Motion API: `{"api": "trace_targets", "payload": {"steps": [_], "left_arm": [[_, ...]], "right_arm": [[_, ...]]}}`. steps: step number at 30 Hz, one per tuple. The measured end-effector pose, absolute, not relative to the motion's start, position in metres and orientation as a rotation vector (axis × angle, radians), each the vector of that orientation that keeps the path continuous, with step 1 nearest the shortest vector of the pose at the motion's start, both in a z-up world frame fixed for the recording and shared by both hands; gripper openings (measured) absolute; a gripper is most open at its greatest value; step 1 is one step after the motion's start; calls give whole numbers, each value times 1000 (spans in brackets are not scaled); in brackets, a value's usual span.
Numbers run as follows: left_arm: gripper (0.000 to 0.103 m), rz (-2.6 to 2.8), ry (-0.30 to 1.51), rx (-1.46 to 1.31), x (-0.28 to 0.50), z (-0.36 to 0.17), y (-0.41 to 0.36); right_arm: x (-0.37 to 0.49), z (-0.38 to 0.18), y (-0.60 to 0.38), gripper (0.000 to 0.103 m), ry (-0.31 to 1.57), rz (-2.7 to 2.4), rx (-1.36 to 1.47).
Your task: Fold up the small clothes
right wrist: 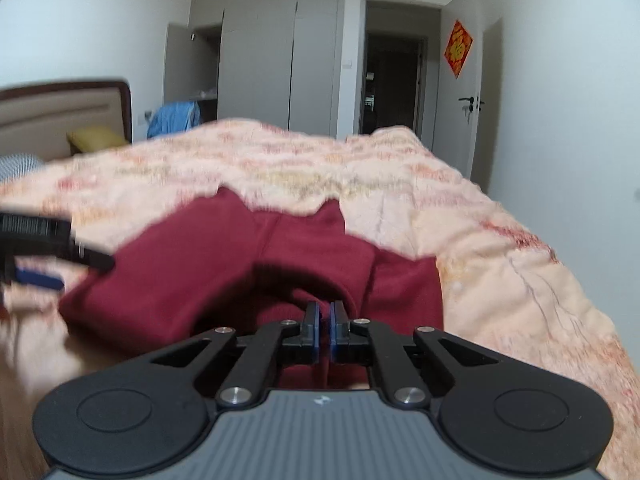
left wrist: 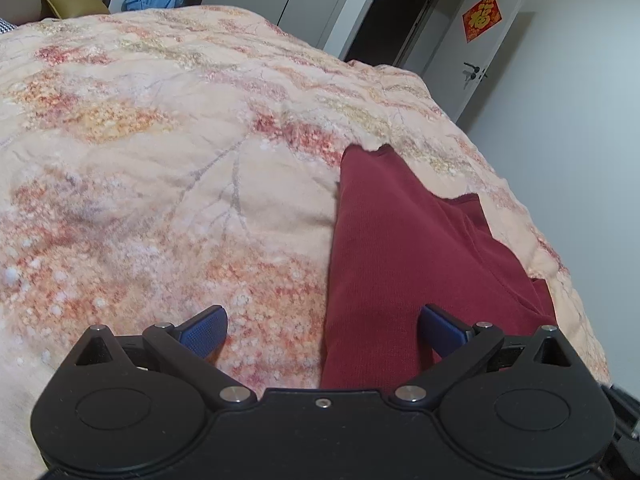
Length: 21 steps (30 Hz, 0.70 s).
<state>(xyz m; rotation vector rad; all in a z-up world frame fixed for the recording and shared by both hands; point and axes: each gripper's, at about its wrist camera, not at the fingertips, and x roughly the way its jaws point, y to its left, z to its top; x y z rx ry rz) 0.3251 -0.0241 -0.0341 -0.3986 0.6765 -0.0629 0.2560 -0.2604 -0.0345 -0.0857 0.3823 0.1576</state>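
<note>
A dark red garment lies on the floral quilt near the bed's front edge. My left gripper is open just above it, one blue finger over bare quilt, the other over the cloth, with the garment's left edge between them. In the right wrist view the red garment is bunched, and a fold rises to my right gripper, whose blue pads are shut on its near edge. The left gripper shows blurred at that view's left side, beside the garment.
The quilt covers the whole bed and drops off at the right. Beyond it are a yellow pillow, a blue cloth, grey wardrobes, a dark doorway and a white door.
</note>
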Motion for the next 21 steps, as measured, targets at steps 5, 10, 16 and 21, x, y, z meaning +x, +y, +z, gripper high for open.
{"api": "trace_targets", "payload": {"steps": [5, 10, 16, 21], "left_arm": [[102, -69, 693, -390, 325, -39, -26], [102, -66, 700, -379, 325, -42, -29], [102, -65, 703, -371, 325, -43, -30], [102, -66, 705, -376, 325, -42, -30]], "right_arm": [[246, -34, -274, 15, 377, 177, 7], [239, -20, -289, 59, 314, 155, 46], [278, -11, -307, 77, 359, 132, 201], [330, -18, -316, 81, 470, 80, 339]]}}
